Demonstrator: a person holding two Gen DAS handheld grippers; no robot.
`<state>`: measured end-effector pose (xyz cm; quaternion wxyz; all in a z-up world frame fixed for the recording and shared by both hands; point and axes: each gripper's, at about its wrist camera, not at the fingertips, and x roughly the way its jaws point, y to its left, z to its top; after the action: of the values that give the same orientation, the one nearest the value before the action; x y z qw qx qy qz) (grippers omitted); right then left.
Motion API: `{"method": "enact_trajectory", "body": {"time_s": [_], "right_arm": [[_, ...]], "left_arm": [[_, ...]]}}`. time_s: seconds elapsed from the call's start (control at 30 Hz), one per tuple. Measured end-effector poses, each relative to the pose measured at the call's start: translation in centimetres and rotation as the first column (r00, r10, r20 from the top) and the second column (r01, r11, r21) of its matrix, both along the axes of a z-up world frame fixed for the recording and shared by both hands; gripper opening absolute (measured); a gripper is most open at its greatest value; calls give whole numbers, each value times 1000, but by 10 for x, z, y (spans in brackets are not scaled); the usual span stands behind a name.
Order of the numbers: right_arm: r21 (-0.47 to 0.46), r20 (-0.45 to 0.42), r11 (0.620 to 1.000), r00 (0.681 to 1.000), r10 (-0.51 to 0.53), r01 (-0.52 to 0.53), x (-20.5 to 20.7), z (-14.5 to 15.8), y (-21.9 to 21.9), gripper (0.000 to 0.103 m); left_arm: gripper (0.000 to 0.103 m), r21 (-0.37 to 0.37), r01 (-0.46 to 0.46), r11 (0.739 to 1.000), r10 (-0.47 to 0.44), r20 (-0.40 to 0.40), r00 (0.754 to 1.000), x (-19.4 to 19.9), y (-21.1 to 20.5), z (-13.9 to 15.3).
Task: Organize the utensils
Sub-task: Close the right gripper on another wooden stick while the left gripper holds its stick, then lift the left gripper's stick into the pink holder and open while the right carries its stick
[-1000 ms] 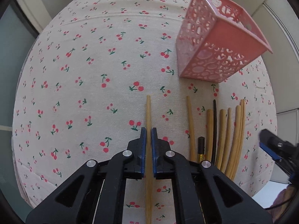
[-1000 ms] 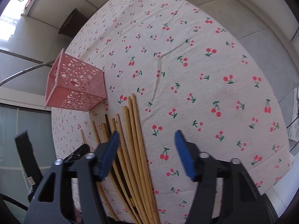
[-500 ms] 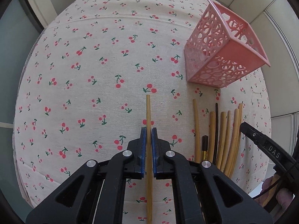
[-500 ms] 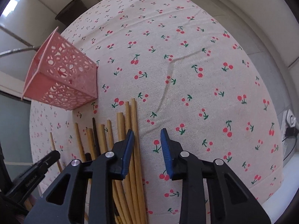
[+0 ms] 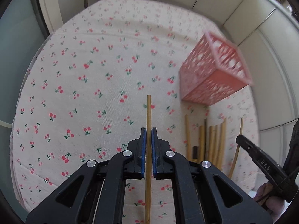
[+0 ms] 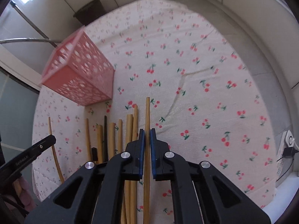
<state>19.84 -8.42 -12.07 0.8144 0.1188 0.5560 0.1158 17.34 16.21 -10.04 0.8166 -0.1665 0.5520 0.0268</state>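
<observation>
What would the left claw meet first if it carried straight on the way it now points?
Probably the cherry-print tablecloth, left of the pink basket; the chopstick held by the left claw would touch before it. Depth is unclear.

A round table under a cherry-printed cloth [image 5: 97, 78] bears a pink perforated plastic basket [image 5: 211, 74], which stands toward the far right in the left wrist view. A row of loose bamboo chopsticks [image 5: 213, 141] lies side by side on the cloth just in front of the basket. One slim black chopstick [image 6: 105, 136] lies among them. A dark bin [image 6: 89, 12] stands on the floor beyond the table's far edge.
</observation>
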Motion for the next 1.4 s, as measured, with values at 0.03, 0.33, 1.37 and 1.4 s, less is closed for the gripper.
{"method": "enact_trajectory", "body": {"time_s": [0.03,0.33,1.37,1.4], "right_arm": [[20,38,1000,999,-3,3,-5,14,-4,6],[120,288,993,957,-36,1,-66,106,-37,6],[308,490,950,847,-209,56,12,220,-45,6],[300,489,952,848,-204,56,15,218,-42,6]], "left_arm": [[5,-19,-5,1000,6,35,999,-5,3,9],[5,-1,29,1000,-28,282,959,-58,-4,84],[35,10,33,999,-32,555,831,36,-39,183],[36,5,28,1000,-26,566,824,32,-37,184]]}}
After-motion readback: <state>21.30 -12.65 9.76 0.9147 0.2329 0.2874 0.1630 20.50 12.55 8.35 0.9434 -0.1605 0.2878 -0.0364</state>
